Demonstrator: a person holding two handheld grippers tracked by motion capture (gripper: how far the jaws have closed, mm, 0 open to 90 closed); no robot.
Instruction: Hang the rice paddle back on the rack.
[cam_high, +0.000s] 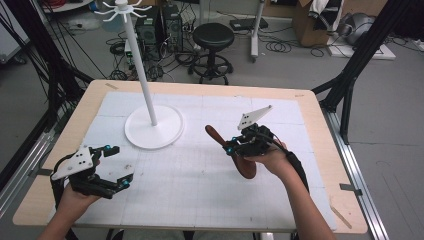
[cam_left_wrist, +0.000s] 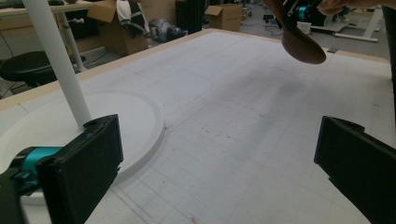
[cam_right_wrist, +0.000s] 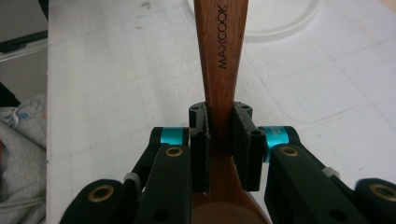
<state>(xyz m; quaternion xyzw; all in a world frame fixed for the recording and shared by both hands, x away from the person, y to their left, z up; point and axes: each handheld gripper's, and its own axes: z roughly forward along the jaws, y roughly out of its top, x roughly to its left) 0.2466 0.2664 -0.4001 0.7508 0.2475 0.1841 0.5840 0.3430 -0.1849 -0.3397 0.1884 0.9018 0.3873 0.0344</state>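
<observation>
Right gripper (cam_right_wrist: 219, 149), jaws clamped on the handle of a wooden spoon (cam_right_wrist: 223, 56) marked MAXCOOK, holds it clear of the desk (cam_high: 200, 200), right of centre. Left gripper (cam_high: 112, 167), jaws spread wide and holding nothing, sits near the front-left edge. White stand (cam_high: 150, 107) with round base rests behind it

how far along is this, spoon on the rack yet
Done: the brown wooden spoon is lifted off the white mat, clamped at its handle by the right gripper. In hand: it hangs beside the white hook stand. Left: hanging it, probably; its hooks look bare. The left gripper is open.
</observation>
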